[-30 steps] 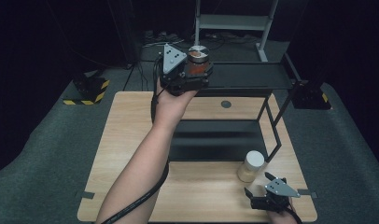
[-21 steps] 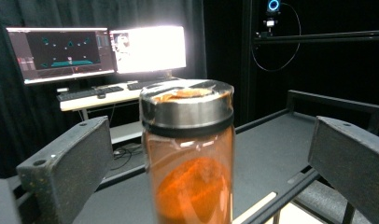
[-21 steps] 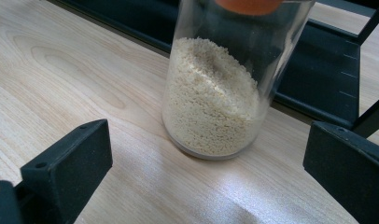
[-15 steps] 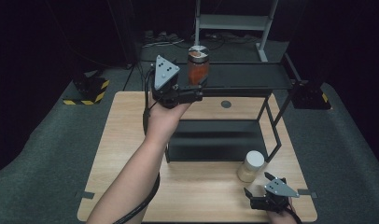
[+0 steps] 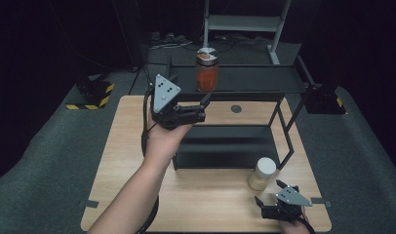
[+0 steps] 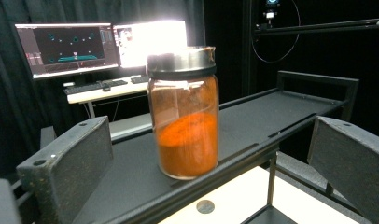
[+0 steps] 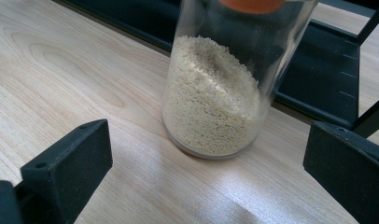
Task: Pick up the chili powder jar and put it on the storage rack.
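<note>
A glass jar of orange powder [image 5: 207, 71] with a dark metal lid stands upright on the top shelf of a black rack [image 5: 264, 80]. My left gripper [image 5: 204, 108] is open, just in front of and below that shelf, apart from the jar. In the left gripper view the orange jar [image 6: 187, 121] stands between and beyond the two spread jaws of my left gripper [image 6: 211, 168]. A white-lidded jar of pale grains [image 5: 262, 173] stands on the table by the rack's front right leg. My right gripper [image 5: 269, 193] rests open just in front of it; the grain jar [image 7: 215, 98] is close ahead.
The wooden table [image 5: 123, 161] carries the two-tier rack, whose lower shelf [image 5: 225, 146] is bare. A small round grommet [image 5: 236, 108] sits in the tabletop behind. A yellow-black striped block [image 5: 94, 93] lies on the floor at the left. Lit monitors [image 6: 66, 46] stand beyond the rack.
My left gripper has let go of the orange jar, leaving it on the top shelf, and has drawn back and down toward the person. The right gripper has stayed put.
</note>
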`<state>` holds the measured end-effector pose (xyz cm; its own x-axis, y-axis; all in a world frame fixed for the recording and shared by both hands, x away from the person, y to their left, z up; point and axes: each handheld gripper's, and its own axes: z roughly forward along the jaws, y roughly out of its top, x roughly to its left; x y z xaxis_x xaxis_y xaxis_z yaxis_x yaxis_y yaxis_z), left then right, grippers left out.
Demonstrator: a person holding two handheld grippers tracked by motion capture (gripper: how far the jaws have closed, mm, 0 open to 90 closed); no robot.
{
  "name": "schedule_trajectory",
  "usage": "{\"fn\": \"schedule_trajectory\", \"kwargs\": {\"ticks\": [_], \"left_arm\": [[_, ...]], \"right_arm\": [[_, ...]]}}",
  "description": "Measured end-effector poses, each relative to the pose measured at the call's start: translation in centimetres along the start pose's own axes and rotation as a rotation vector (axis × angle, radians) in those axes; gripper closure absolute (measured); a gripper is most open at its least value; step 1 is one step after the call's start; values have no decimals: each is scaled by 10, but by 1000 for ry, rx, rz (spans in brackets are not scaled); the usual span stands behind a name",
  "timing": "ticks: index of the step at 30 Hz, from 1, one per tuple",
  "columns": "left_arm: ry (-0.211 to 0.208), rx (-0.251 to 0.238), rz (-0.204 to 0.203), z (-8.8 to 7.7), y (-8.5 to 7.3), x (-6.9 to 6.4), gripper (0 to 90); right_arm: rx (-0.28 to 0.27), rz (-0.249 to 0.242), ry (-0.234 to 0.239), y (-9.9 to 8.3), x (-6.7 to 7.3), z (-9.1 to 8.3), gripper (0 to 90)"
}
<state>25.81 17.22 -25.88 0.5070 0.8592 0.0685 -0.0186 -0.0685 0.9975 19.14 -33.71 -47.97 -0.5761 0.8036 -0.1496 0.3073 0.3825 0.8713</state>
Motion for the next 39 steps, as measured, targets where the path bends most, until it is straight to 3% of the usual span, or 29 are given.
{"fn": "schedule_trajectory", "kwargs": {"ticks": [8, 18, 39], "left_arm": [[-3, 7, -6, -10, -10, 2, 2], [-16, 9, 16, -25, -23, -4, 3], [-51, 115, -8, -45, -65, -6, 3]], "right_arm": [[2, -2, 0, 0, 0, 0, 3], [5, -5, -4, 1, 1, 0, 3], [6, -3, -10, 1, 3, 0, 4]]}}
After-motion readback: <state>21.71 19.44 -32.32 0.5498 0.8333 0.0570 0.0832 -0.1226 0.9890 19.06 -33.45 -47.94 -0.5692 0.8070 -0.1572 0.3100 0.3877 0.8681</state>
